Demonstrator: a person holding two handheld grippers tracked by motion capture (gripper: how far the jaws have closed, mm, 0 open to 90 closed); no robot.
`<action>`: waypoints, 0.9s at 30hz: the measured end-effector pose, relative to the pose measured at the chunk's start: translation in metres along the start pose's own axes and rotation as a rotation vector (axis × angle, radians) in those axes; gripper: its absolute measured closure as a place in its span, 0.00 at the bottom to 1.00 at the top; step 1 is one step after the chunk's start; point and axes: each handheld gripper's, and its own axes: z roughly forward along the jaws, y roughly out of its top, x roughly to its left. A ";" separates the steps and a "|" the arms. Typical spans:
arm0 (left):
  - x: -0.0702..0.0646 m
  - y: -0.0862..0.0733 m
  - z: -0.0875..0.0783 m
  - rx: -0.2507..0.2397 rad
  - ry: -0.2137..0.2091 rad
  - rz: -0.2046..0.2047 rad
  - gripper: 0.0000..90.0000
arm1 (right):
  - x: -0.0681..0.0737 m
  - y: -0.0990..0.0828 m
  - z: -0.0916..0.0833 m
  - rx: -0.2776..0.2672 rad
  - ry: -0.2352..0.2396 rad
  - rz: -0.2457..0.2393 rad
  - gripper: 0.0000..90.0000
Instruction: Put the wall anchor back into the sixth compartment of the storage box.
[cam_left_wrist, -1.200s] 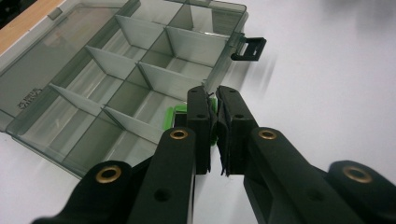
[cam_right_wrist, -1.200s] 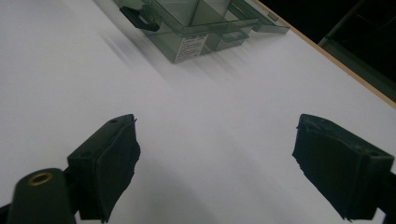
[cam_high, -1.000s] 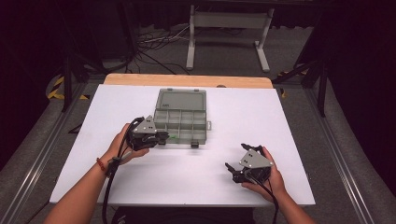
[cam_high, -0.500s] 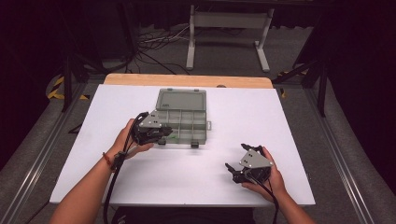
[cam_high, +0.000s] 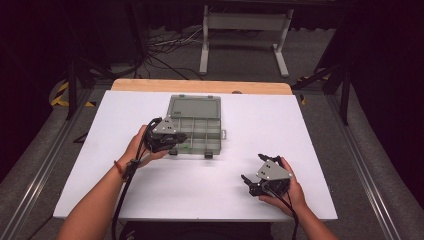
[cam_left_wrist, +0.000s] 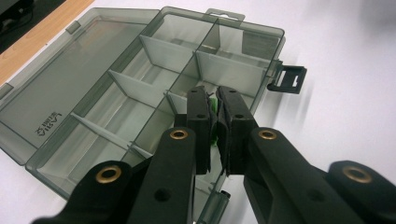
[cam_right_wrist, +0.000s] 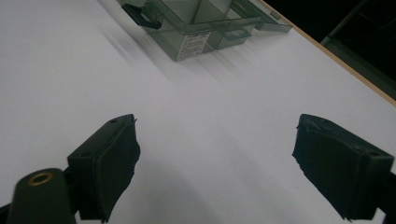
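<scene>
Left gripper carries a small green piece over the open organiser box

Since a second ago, your left gripper (cam_high: 176, 142) has edged a little further over the near-left corner of the box, while your right gripper (cam_high: 254, 181) has kept its place on the tabletop (cam_high: 240, 125).

Your left gripper's jaws are clenched almost together, pinching a small green piece (cam_left_wrist: 213, 108) between the pads; what the piece is, you cannot tell from this angle. Just beyond and below those fingertips lies the clear grey organiser box (cam_left_wrist: 154, 88), its lid (cam_left_wrist: 70, 84) folded flat to the left of the gripper in the left gripper view and its divided compartments open beneath the jaws. One black latch (cam_left_wrist: 288, 78) sticks out from the box wall to the gripper's right.

Your right gripper rests well apart from the box, jaws spread wide with nothing between them but bare white tabletop. Far ahead of it, in the right gripper view, you see the box's front wall (cam_right_wrist: 191, 44) with its label and a latch.
</scene>
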 end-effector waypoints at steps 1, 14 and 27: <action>0.000 0.000 0.000 0.000 0.000 0.000 0.94 | 0.000 0.000 0.000 0.000 0.000 0.000 0.16; 0.005 0.001 0.009 0.010 0.001 -0.018 0.94 | 0.000 0.000 0.000 0.002 0.001 0.000 0.16; 0.008 0.000 0.016 0.021 -0.005 -0.035 0.94 | -0.001 -0.001 0.000 0.003 0.002 0.000 0.16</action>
